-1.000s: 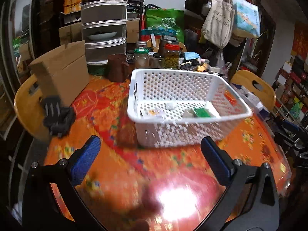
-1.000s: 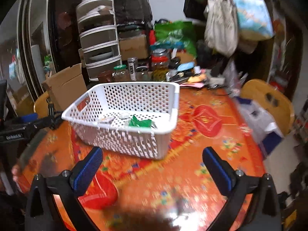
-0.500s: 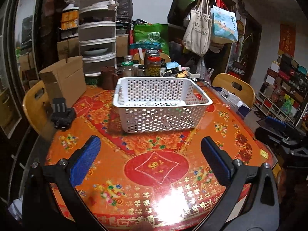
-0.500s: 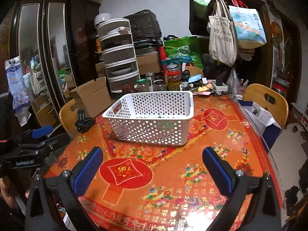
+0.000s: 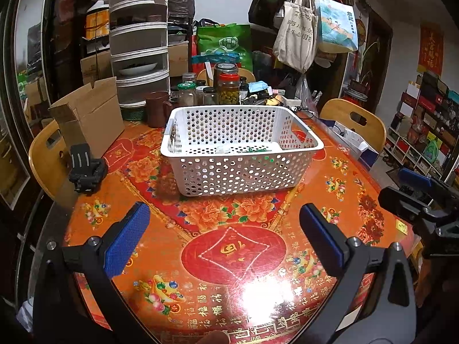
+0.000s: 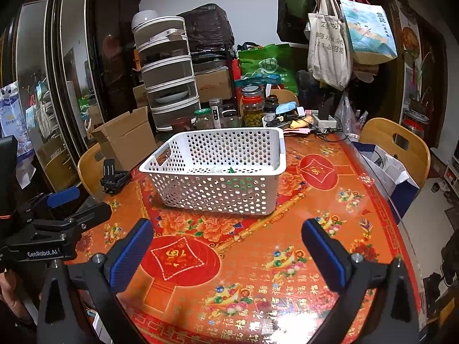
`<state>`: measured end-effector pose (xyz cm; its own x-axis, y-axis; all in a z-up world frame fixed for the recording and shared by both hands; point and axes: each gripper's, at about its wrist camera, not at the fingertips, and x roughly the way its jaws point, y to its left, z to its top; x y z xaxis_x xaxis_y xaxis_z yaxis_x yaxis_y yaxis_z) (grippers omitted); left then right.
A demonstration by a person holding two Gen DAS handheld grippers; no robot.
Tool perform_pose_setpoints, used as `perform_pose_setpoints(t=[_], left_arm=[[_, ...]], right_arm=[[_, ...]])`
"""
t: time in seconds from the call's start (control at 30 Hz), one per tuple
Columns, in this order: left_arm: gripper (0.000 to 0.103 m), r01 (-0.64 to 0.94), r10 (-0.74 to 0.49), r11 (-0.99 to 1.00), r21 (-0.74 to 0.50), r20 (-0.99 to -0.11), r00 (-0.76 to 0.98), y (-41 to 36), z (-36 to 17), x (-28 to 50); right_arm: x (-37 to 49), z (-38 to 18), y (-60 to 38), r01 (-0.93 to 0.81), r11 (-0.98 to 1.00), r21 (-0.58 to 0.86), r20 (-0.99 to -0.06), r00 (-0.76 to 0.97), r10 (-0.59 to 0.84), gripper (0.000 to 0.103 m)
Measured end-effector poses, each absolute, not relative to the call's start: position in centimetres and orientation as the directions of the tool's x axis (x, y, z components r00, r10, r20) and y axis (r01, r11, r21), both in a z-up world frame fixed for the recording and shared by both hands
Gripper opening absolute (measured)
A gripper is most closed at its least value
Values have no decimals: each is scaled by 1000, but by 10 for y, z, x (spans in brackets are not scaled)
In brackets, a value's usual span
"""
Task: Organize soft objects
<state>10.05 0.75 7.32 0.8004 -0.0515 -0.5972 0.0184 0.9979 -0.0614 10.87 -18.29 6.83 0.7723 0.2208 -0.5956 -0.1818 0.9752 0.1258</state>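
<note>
White perforated basket (image 5: 241, 154) | green, pale items inside | both grippers' jaws wide

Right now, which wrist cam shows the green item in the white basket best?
Left wrist. It looks over the white basket rim onto the green item. The right wrist view sits lower: only a green tip above the rim, the rest glimpsed through the holes.
</note>
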Motion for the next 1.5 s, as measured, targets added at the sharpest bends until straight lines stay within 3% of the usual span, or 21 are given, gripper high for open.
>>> perform_pose_setpoints(t=[1.5], left_arm=[[103, 28, -67, 997, -74, -607, 792, 6, 69, 98]], right_arm=[[105, 66, -183, -195, 973, 124, -603, 764, 230, 103]])
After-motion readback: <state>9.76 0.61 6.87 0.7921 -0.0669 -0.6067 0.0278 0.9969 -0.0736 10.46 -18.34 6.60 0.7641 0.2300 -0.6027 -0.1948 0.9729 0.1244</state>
